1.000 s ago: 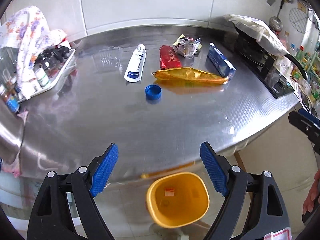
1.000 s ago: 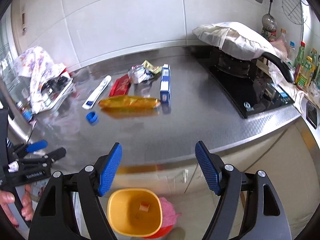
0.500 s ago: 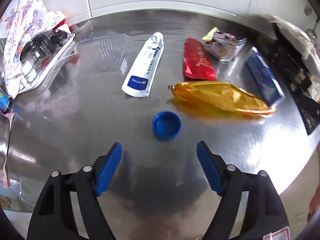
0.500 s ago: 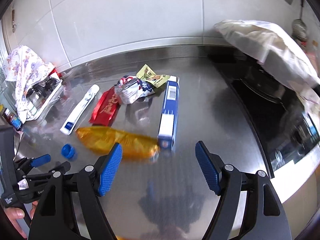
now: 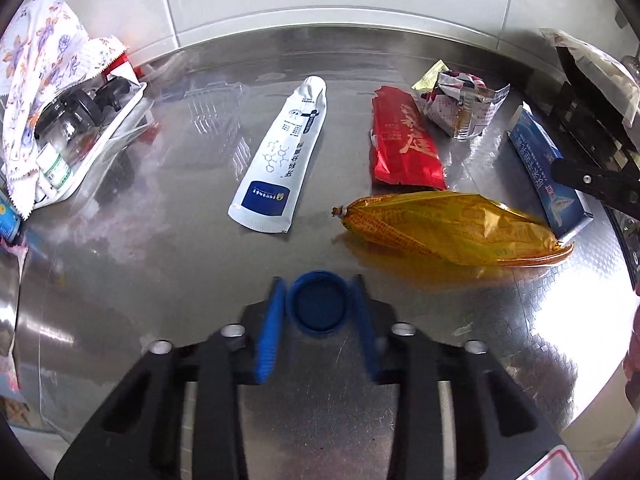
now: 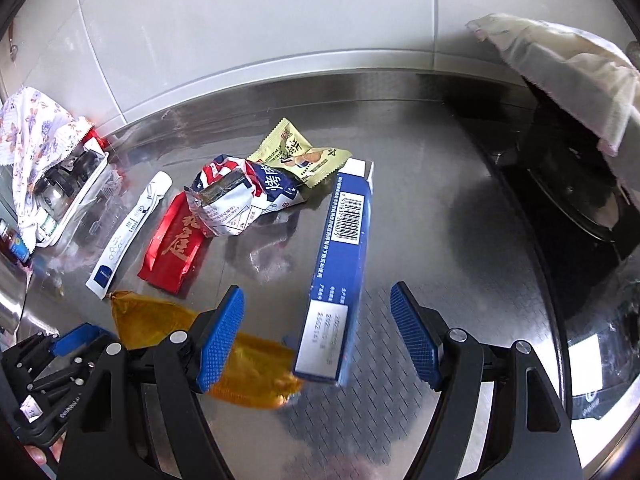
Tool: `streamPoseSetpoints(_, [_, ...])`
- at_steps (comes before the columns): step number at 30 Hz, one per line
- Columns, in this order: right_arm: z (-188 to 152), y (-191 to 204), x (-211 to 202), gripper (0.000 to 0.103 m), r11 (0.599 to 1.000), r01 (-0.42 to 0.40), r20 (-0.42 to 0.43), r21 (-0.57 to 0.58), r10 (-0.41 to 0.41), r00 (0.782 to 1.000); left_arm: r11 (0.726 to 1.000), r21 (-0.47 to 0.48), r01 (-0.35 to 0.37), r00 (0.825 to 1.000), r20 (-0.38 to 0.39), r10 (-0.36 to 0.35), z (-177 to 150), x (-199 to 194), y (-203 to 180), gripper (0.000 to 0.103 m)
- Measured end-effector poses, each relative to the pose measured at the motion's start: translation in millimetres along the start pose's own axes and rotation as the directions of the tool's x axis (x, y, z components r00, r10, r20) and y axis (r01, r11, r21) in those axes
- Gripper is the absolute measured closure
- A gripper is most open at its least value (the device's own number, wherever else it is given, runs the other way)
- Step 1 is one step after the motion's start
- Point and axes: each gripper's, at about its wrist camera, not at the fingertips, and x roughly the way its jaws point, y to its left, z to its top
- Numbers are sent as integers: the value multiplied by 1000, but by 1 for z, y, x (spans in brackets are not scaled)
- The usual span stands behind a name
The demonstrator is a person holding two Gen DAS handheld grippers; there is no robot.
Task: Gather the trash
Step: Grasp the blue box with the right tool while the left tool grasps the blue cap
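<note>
Left gripper (image 5: 318, 310) closing around round blue plastic cap (image 5: 318, 305); right gripper (image 6: 318, 340) agape over long blue cardboard box (image 6: 340, 272), gripping nothing.

Steel counter (image 5: 160, 280), white tiled wall (image 6: 280, 20)

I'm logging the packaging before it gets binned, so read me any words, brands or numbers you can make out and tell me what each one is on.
"烤": large character on the crumpled blue and white wrapper.
Barcode with digits on the blue box: digits too small to read.
Red packet: large gold brush characters, not clearly legible.
White tube: small print and logo, too blurred.
Orange wrapper and yellow packet: print unreadable.
</note>
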Motion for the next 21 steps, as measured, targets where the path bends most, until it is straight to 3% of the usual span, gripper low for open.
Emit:
streamPoseSetpoints(1, [0, -1, 2, 30, 1000, -5, -4, 0, 5, 1000, 1000, -1, 4, 1000, -1, -4, 0, 0, 1, 71])
streamPoseSetpoints(4, [0, 1, 10, 53, 1000, -2, -20, -4, 2, 1000, 1000, 3, 6, 1000, 0, -6, 0, 0, 1, 71])
streamPoseSetpoints(5, [-1, 1, 12, 68, 1000, -1, -28, -1, 1, 1000, 1000, 1, 6, 1000, -1, -6, 0, 0, 1, 71])
streamPoseSetpoints(7, [-1, -1, 15, 75, 1000, 2, -34, 9, -2, 999, 1000, 1, 7, 1000, 0, -7, 0, 0, 1, 71])
streamPoseSetpoints(21, [-4, 0, -16, 76, 999, 45, 27, 25, -45, 999, 999, 6, 53, 999, -3, -53, -2, -5, 4, 71])
